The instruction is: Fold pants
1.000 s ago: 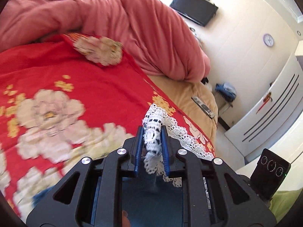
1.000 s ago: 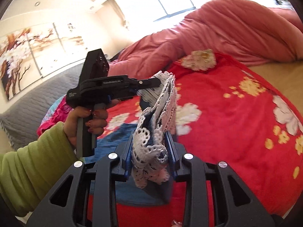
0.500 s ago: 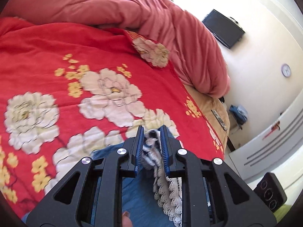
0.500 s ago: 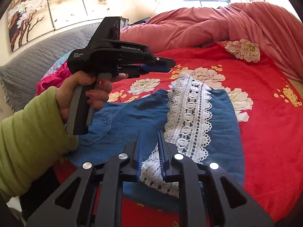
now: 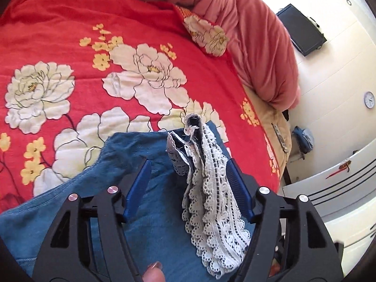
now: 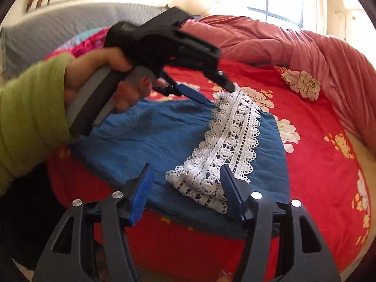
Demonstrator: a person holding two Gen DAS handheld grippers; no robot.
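- With both sets of jaws spread wide and clamping nothing, looks like the end of one fold: pants lie doubled on the red bedspread, lace hem uppermost.
- Left gripper hovers at the lace's far end, right gripper at the near end.
- Next, probably: pinch one folded edge at both corners, carry across evenly.

I am looking at a bedroom in a home. A bed is wearing a red flower blanket and a pink quilt. A TV and a clock are hanging on the wall.
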